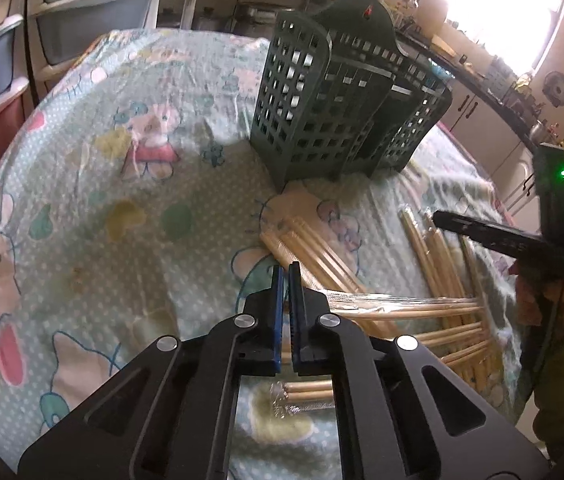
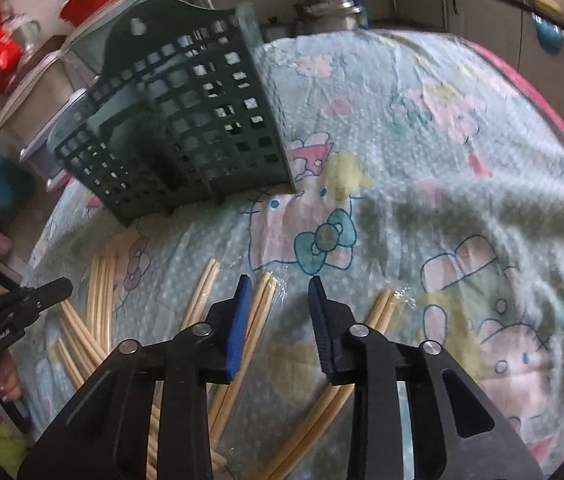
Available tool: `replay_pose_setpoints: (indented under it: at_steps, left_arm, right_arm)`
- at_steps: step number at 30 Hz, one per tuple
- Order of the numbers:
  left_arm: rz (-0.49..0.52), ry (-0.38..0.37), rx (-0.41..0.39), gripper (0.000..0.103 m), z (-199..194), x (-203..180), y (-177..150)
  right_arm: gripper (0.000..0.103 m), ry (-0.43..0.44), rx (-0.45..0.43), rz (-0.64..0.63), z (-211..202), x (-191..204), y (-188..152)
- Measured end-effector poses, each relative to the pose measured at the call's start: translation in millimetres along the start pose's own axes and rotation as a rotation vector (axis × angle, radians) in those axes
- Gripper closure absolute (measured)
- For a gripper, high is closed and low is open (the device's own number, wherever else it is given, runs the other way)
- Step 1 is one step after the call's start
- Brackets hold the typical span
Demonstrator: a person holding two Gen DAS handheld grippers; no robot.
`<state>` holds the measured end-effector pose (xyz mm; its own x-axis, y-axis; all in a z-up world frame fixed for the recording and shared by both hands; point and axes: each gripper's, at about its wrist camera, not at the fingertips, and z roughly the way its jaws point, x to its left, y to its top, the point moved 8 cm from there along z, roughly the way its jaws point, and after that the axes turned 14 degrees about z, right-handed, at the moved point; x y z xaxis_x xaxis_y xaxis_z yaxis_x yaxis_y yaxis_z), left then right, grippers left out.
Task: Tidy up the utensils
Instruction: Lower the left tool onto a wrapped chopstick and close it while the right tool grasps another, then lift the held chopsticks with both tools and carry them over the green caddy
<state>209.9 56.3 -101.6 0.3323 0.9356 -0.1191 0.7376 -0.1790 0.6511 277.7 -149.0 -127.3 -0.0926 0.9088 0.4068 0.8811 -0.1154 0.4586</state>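
A: Cartoon-print cloth (image 1: pixel 130 128) carries our green holder (image 1: pixel 334 92), apparently empty; wrapped chopsticks (image 1: pixel 314 248) all lie scattered just before it.

B: We note left gripper (image 1: pixel 288 270) pinched together, nothing visibly caught; right gripper (image 2: pixel 278 284) apart above a pair.

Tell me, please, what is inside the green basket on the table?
Through the holes of the green basket only light and its inner dividers show; no chopsticks stand in it. They lie on the tablecloth in front. The bottom of the compartments is hidden by the walls.
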Motion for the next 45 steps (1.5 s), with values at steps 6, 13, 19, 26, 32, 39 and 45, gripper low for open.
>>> replay_pose_setpoints:
  at_steps: [6, 13, 19, 26, 32, 39, 45]
  left_arm:
    - [0.016, 0.025, -0.039, 0.103, -7.4, -1.1, 16.9]
    - [0.027, 0.048, -0.079, 0.103, -15.3, -5.2, 35.3]
    - [0.042, 0.054, -0.135, 0.103, -28.8, -16.7, 56.6]
    - [0.054, 0.05, -0.208, 0.103, -47.6, -28.1, 86.1]
    - [0.072, 0.05, -0.27, 0.103, -66.6, -38.7, 112.1]
    - [0.104, 0.048, -0.34, 0.103, -90.5, -51.3, 139.8]
    - [0.136, 0.06, -0.381, 0.103, -106.8, -61.3, 157.9]
  right_arm:
    - [0.084, 0.032, 0.032, 0.029, 9.0, 0.3, 7.4]
    - [0.095, 0.069, 0.003, 0.038, 1.6, 1.4, 15.1]
    - [0.096, 0.108, -0.073, 0.044, -24.8, 1.0, 25.5]
    - [0.096, 0.118, -0.204, -0.005, -69.5, 8.2, 37.4]
    - [0.096, 0.114, -0.3, -0.034, -99.4, 14.1, 46.6]
    - [0.096, 0.119, -0.398, -0.059, -130.7, 20.7, 56.0]
    - [0.097, 0.109, -0.488, -0.097, -157.7, 29.3, 64.0]
